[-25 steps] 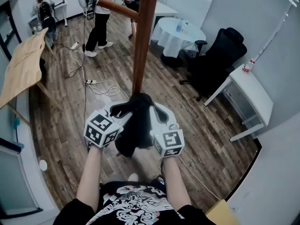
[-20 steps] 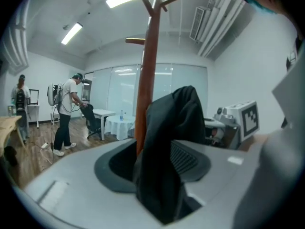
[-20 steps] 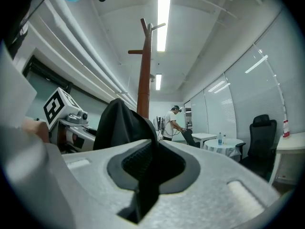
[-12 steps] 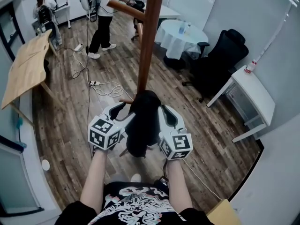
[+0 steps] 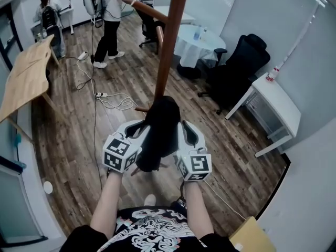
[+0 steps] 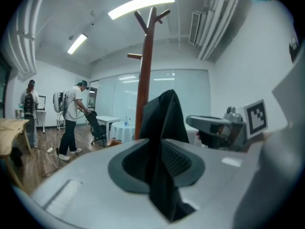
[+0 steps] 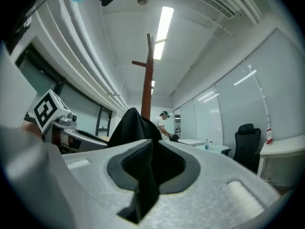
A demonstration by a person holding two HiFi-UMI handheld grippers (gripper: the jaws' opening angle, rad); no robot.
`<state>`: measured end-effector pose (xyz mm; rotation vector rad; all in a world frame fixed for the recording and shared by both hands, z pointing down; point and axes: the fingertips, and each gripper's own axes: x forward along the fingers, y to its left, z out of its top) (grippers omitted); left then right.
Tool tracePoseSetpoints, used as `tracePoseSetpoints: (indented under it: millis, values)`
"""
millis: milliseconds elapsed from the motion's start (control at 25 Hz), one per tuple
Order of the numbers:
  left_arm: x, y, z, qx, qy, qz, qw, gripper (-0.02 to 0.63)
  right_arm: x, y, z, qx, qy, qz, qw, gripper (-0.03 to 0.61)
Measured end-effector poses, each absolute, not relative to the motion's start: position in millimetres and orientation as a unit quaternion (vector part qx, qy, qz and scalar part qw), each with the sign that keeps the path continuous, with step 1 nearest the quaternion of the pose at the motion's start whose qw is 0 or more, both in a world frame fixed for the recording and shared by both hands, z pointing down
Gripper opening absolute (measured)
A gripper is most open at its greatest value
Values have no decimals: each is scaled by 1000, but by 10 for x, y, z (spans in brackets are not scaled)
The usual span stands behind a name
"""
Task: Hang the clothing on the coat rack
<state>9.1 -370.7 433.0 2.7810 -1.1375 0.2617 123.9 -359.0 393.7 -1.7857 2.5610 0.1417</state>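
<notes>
Jaws of the left gripper (image 6: 160, 168) are pinching the black clothing (image 5: 160, 130), having just been closing on the fabric between them. The right gripper (image 7: 142, 175) is clamping another fold of the same garment, with its jaws only slightly apart around the cloth. In the head view both grippers are sitting side by side, low in front of the person's chest, with the clothing bunching up between them and drooping below the jaws. The brown wooden coat rack (image 5: 169, 46) is standing just beyond the bundle (contact with the pole can't be told). In both gripper views the fabric is peaking above the pads, with the rack rising behind it. Further off, a person (image 5: 110, 20) is standing on the wood floor (image 5: 73, 135), and a round table (image 5: 197, 41), an office chair (image 5: 239, 70) and a white desk (image 5: 275, 101) are sitting to the right.
</notes>
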Motion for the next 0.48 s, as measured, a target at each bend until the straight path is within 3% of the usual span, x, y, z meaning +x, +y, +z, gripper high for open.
tracePoseSetpoints:
  millis: [320, 360, 480]
  values:
    - [-275, -3434, 4336, 906, -412, 85, 50, 60, 857, -3238, 4061, -576, 817, 31, -30, 34]
    - [-324, -3386, 4333, 905, -414, 84, 46, -7, 807, -3195, 4078, -573, 819, 28, -33, 34]
    - [-506, -3237, 4296, 901, -424, 79, 33, -11, 668, -3059, 4102, -565, 824, 23, -34, 32]
